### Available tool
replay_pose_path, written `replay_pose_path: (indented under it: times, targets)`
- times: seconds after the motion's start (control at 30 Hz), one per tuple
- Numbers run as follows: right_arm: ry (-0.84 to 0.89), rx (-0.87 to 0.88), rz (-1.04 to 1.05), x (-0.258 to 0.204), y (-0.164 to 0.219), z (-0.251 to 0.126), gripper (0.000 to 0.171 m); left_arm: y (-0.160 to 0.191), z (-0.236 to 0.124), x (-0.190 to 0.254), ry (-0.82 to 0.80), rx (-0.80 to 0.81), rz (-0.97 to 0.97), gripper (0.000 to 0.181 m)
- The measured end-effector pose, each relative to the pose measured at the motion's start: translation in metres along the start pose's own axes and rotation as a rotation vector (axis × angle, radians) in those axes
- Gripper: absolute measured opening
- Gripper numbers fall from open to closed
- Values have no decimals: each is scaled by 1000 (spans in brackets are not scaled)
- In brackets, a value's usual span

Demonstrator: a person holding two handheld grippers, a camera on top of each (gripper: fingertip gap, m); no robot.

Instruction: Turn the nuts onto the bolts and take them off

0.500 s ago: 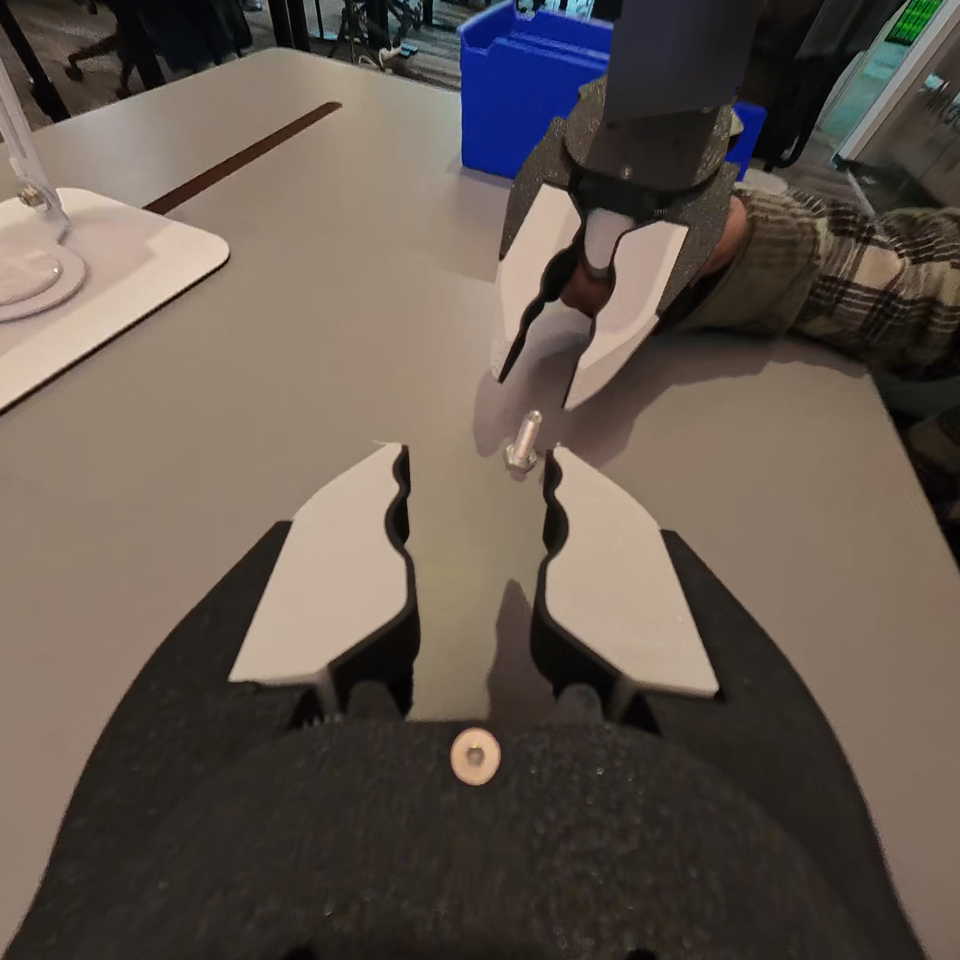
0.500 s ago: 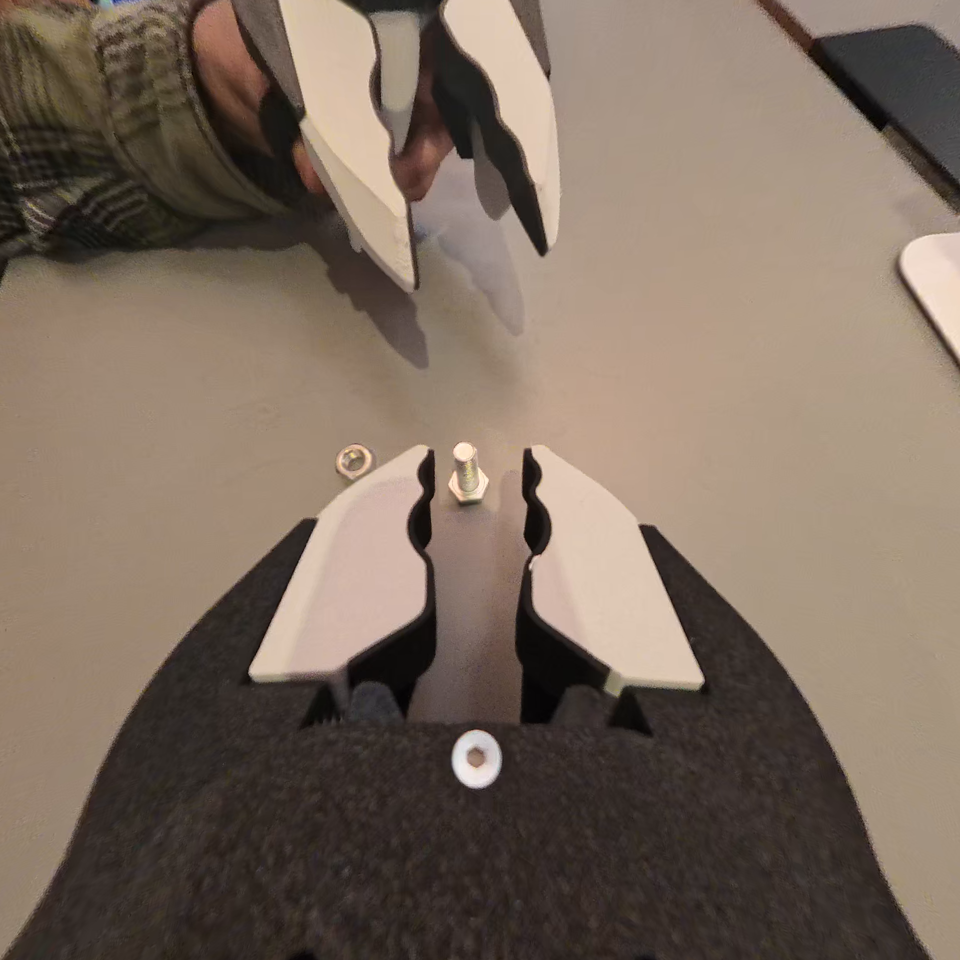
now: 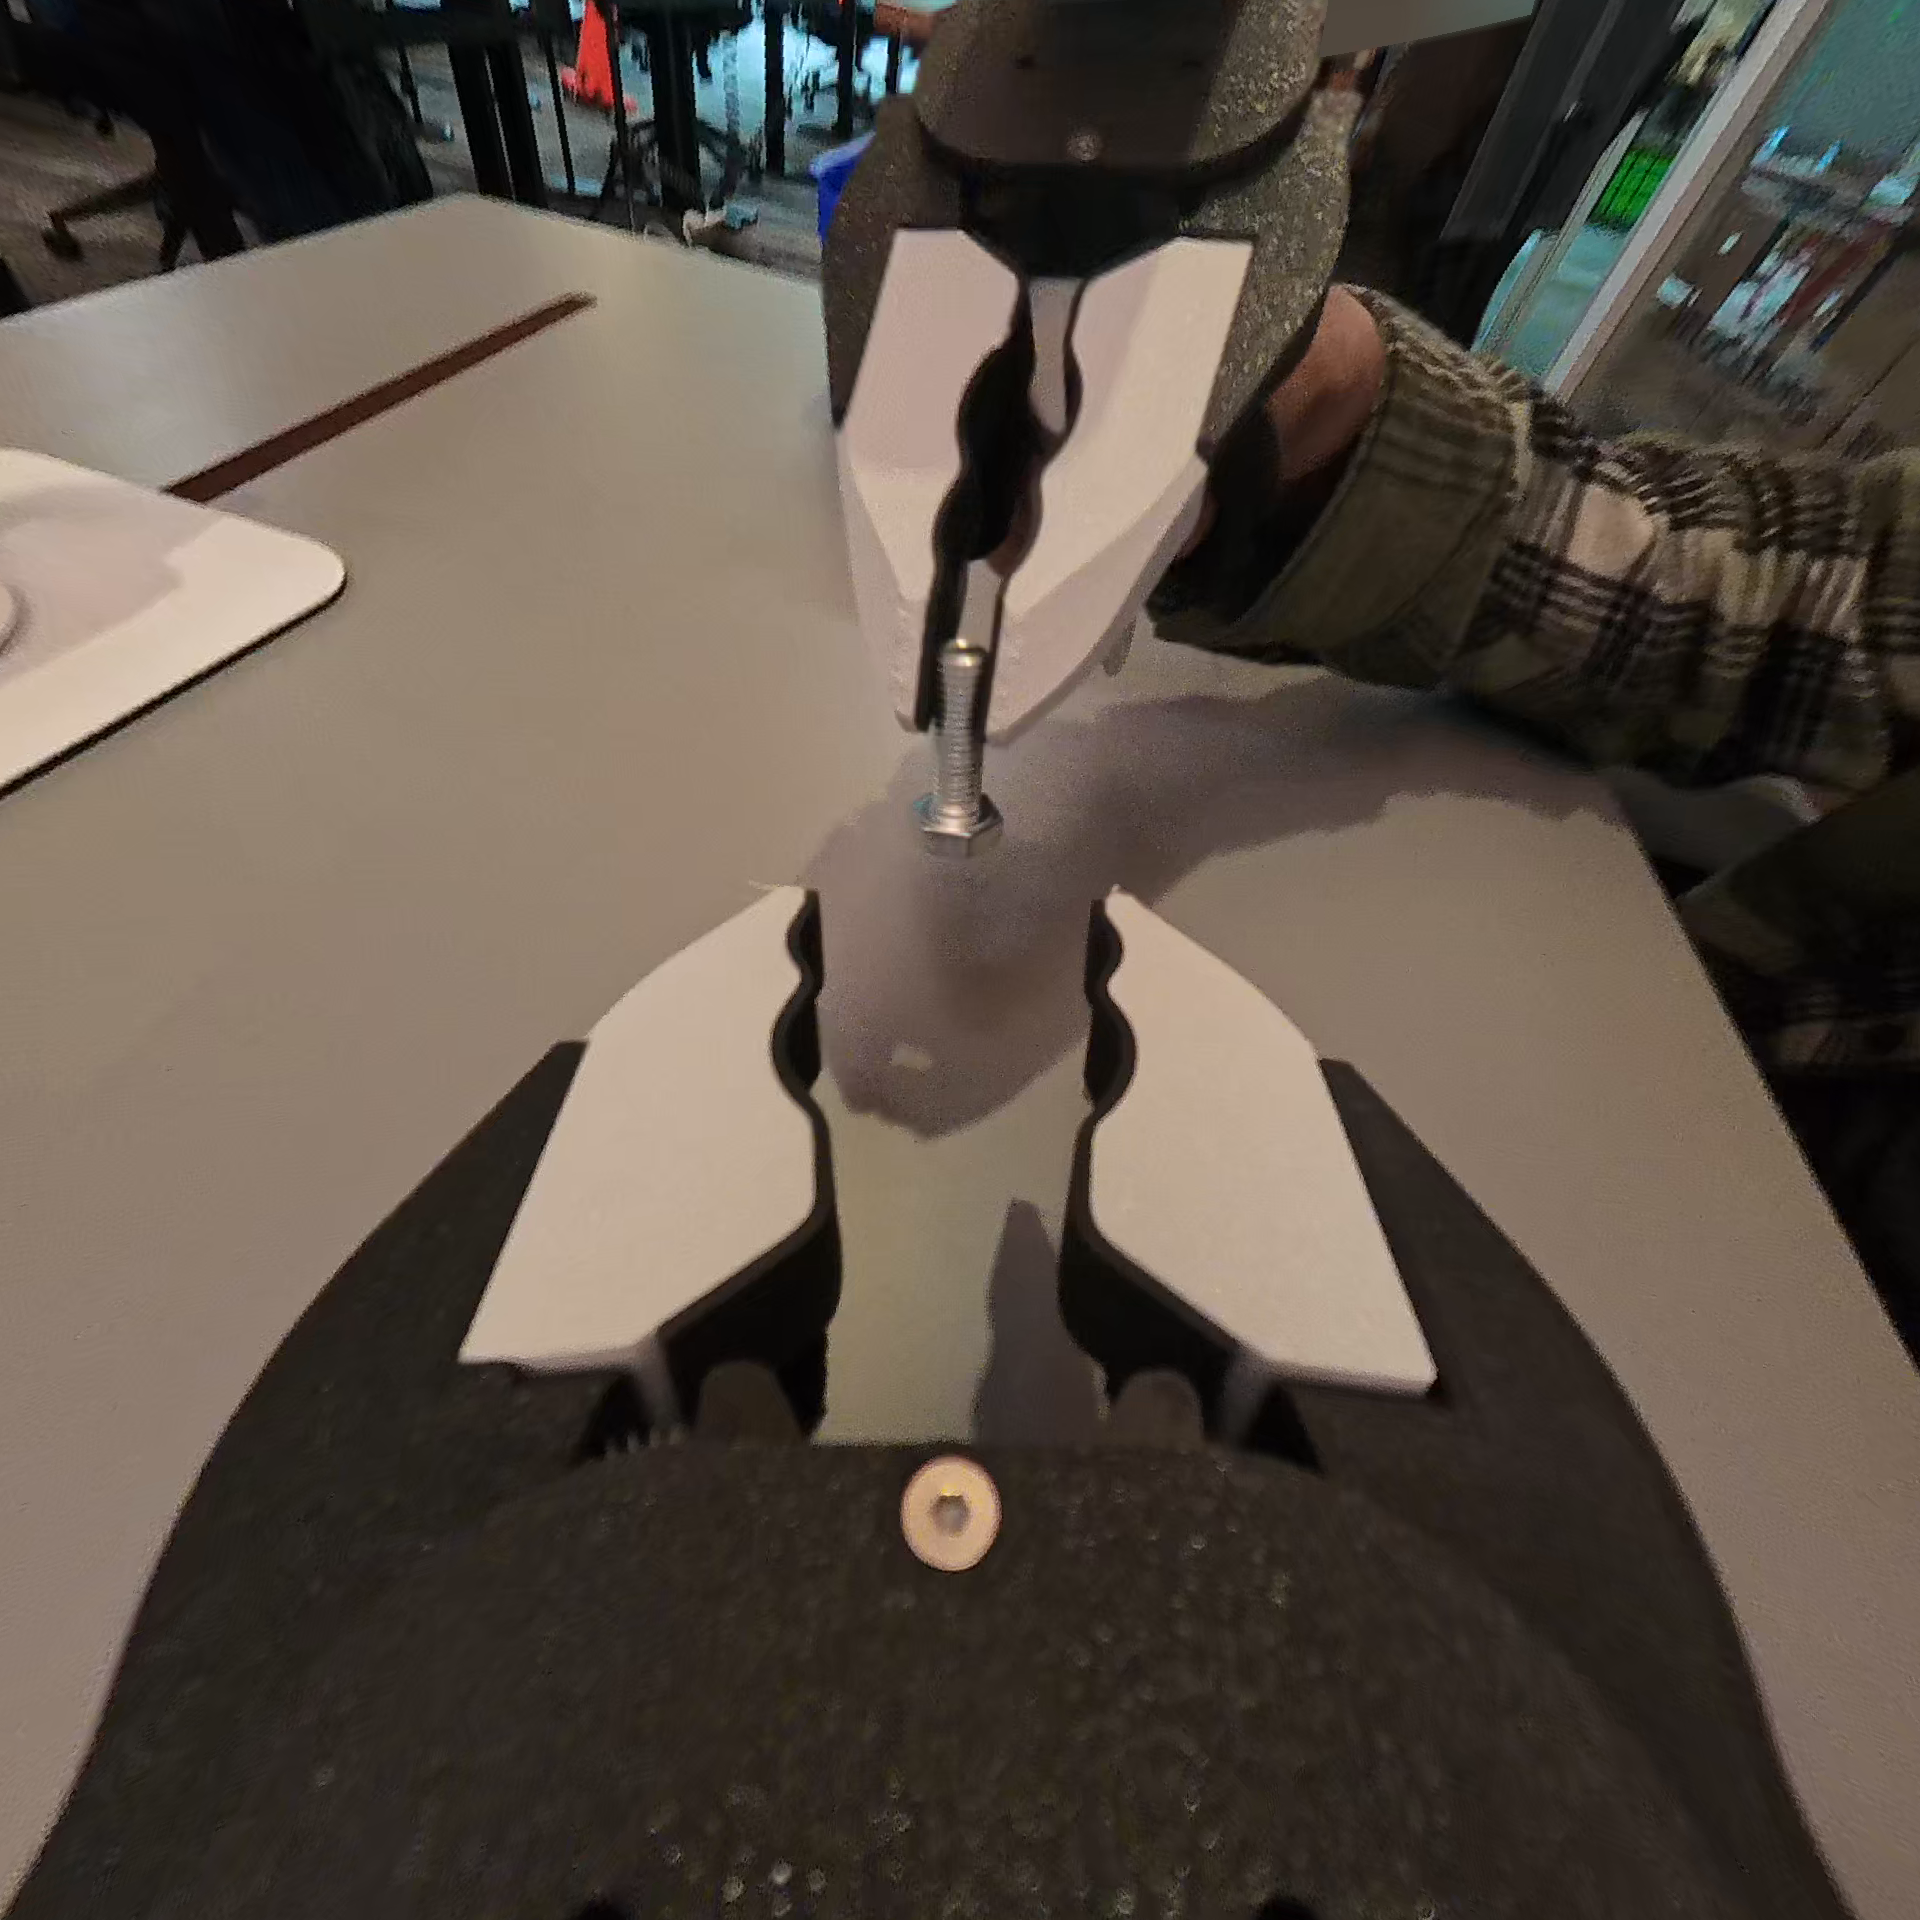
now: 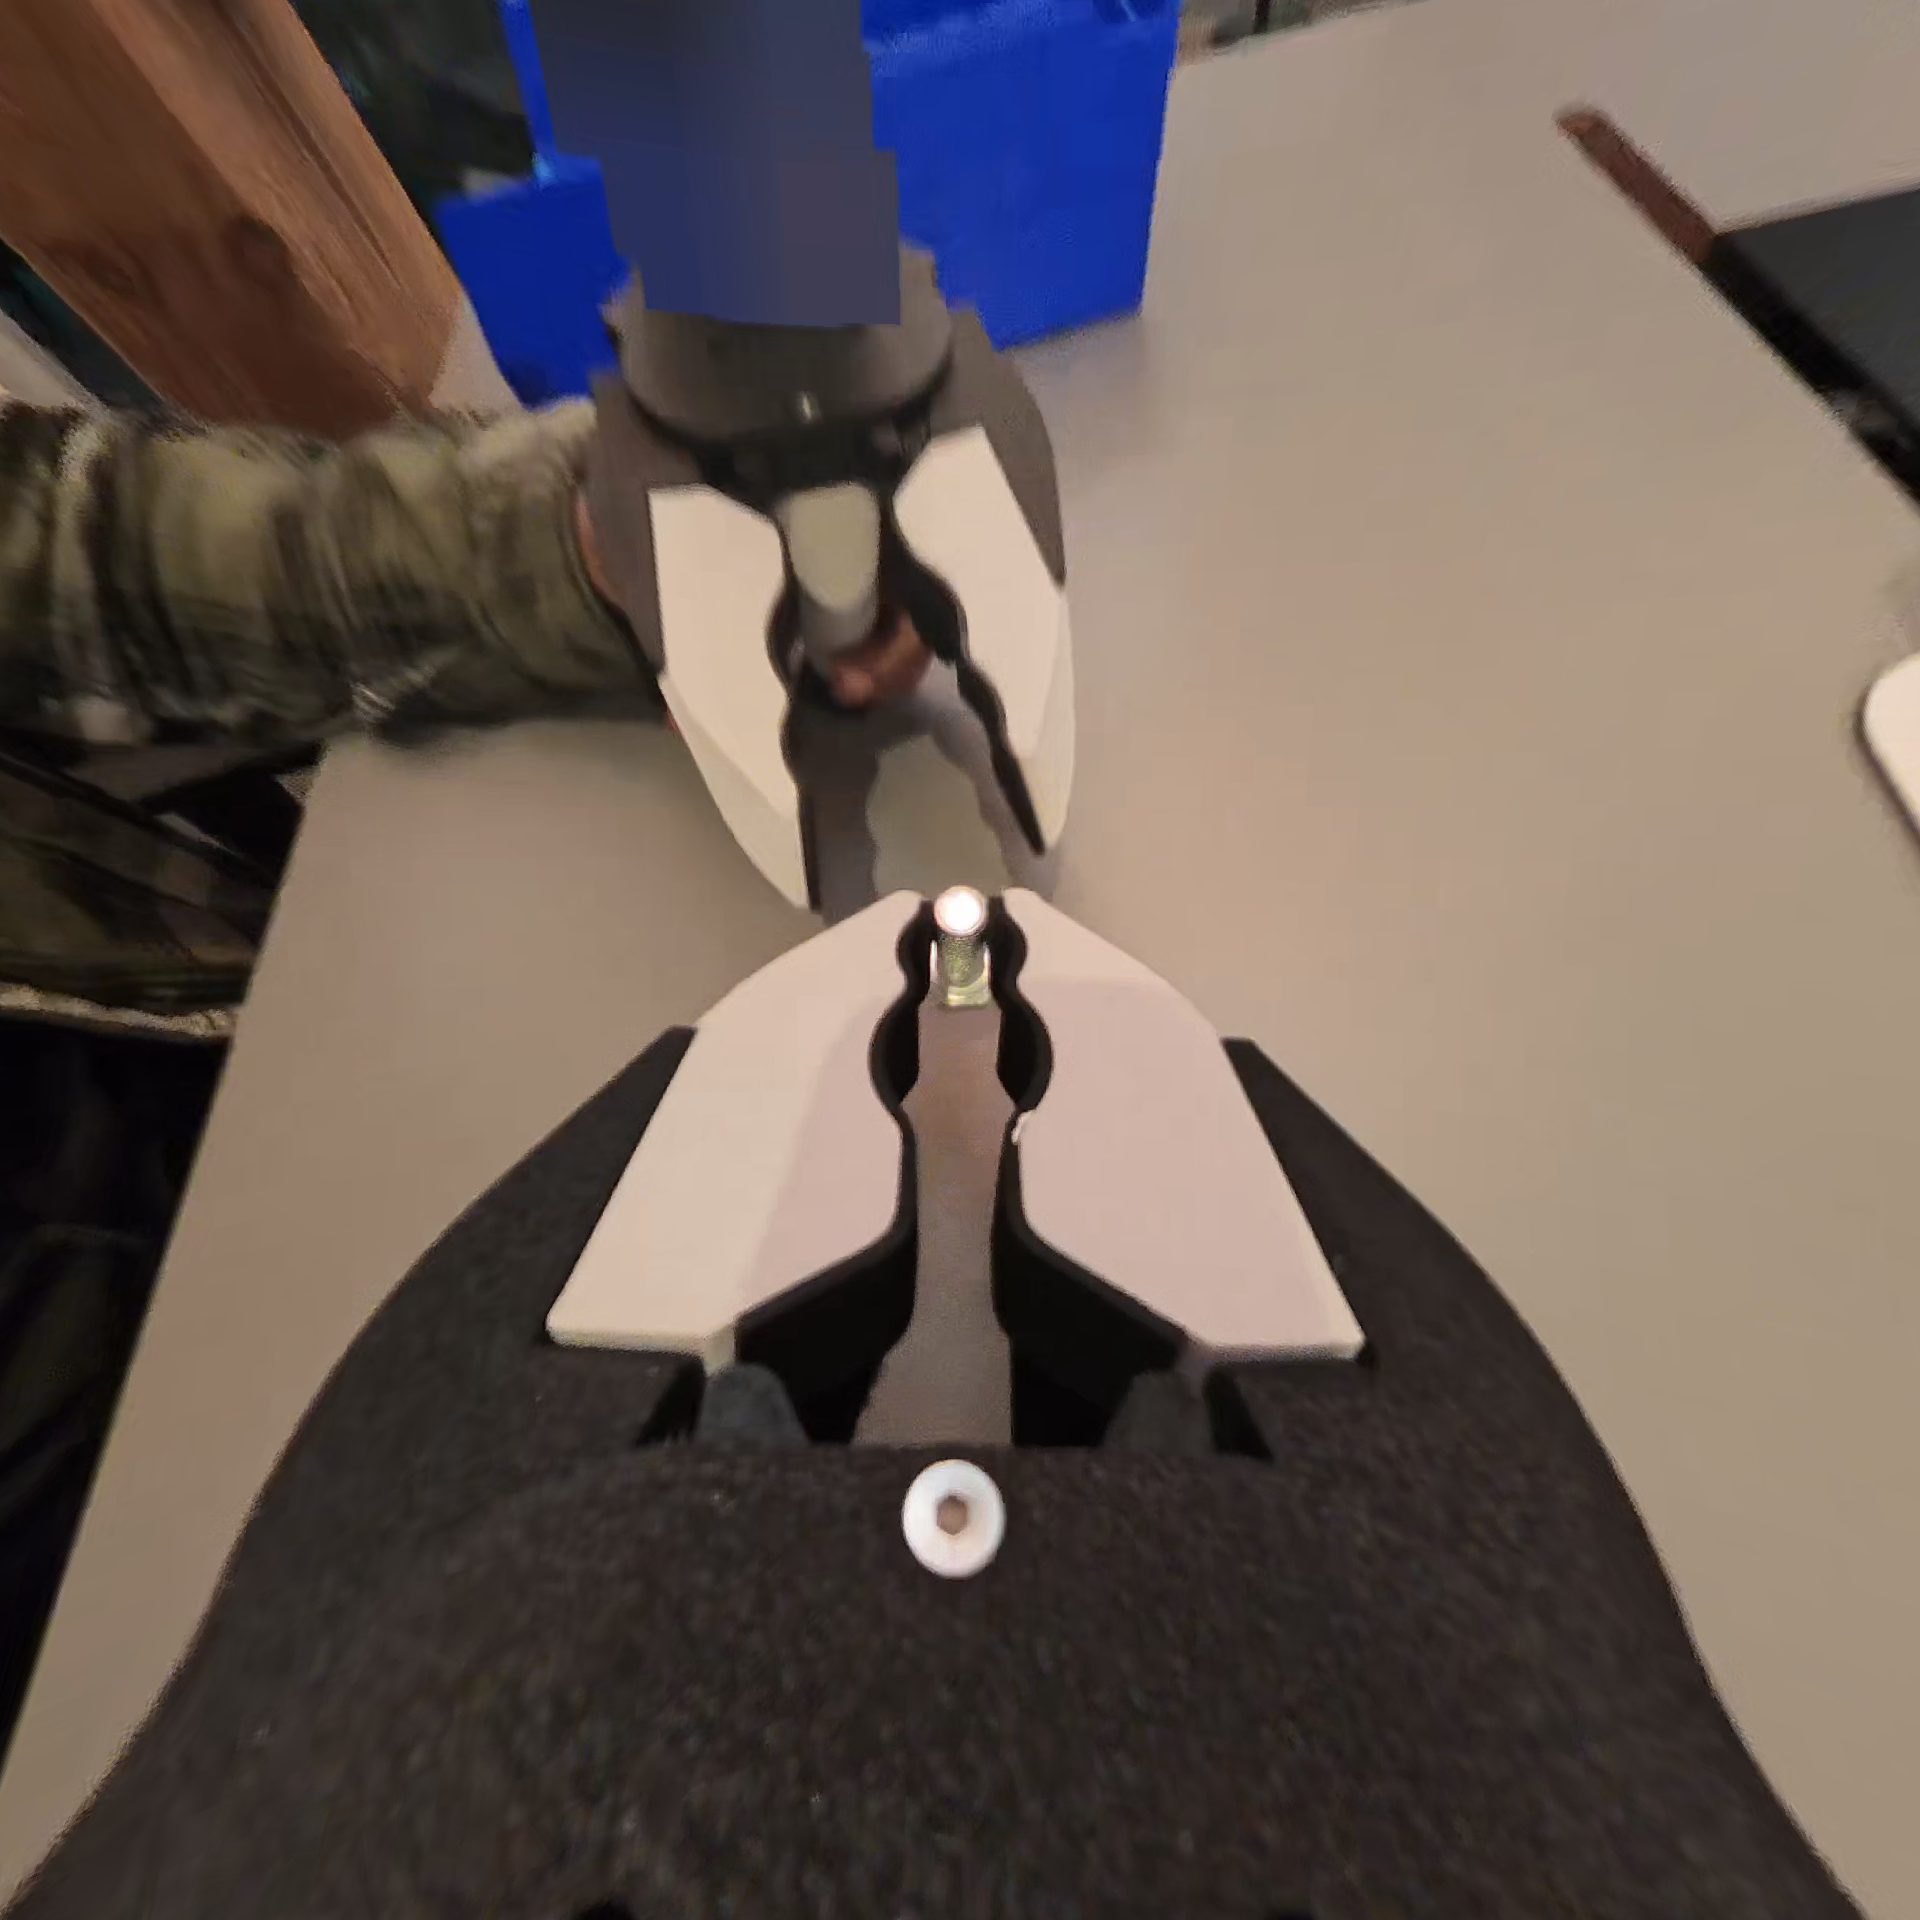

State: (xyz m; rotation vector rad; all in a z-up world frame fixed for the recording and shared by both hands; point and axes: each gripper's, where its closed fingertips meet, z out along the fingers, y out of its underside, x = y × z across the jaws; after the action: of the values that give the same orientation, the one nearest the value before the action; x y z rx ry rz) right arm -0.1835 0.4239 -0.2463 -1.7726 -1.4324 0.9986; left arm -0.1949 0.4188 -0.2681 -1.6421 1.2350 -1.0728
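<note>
Steel bolt (image 3: 954, 748) pinched upright by right gripper (image 3: 961, 717), left gripper (image 3: 951, 925) jaws spread wide, empty

counter (image 3: 520, 727): bare left of bolt (image 3: 956, 758) | right gripper (image 3: 961, 717) blocks above | white pad (image 3: 156, 592) far left

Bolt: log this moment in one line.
right hand-held gripper: shut on bolt, head down | left hand-held gripper: open, empty, facing bolt | nut: not in view
</note>
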Motion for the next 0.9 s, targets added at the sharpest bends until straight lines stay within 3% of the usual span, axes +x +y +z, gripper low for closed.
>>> replay_pose_path:
  times: [0.13, 0.3, 0.9]
  targets:
    - [-67, 25, -38, -11, -29, 3, 9, -16, -2, 7, 28, 109, -26, 44]
    - [-71, -17, -76, -14, -29, 11, 9, -24, -4, 12, 53, 152, -29, 39]
    - [-111, 3, -117, -26, -35, 10, 9, -22, 1, 19, 54, 133, 6, 21]
